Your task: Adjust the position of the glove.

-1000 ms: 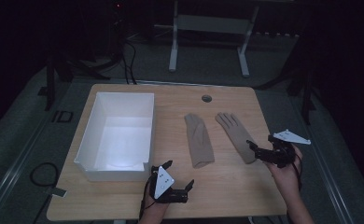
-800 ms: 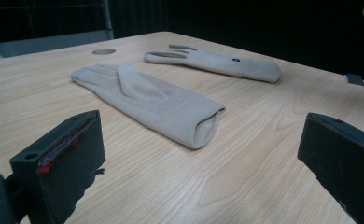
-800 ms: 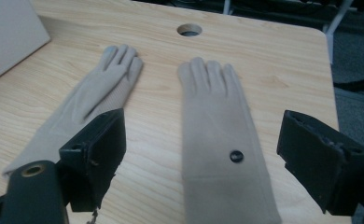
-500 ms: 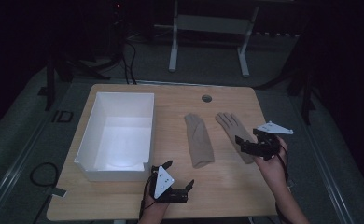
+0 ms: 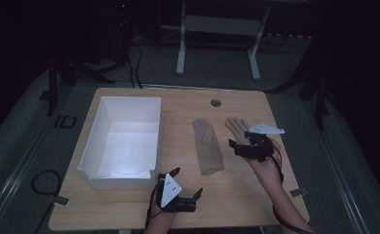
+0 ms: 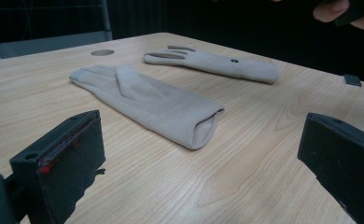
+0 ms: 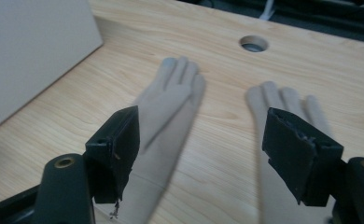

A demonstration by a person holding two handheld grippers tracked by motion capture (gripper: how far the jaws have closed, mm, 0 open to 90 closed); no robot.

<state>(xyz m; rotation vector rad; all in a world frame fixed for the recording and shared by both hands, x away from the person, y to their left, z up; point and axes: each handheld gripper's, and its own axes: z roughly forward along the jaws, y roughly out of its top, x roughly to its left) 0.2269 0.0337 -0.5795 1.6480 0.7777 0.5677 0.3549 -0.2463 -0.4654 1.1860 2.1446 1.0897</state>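
Nearest the person, the left gripper (image 5: 185, 187) rests low over the front edge of the wooden surface (image 5: 237, 195), its jaws spread wide with nothing between them. Beyond it, the right gripper (image 5: 237, 146) hovers over the cuff end of the right-hand glove (image 5: 237, 127), jaws apart and just been closing, gripping nothing. The left-hand glove (image 5: 207, 146) lies flat just beside it, fingers pointing away from the person. To the left stands a white box (image 5: 93, 161), open on top. Farther back, a round hole (image 5: 216, 103) sits in the surface.
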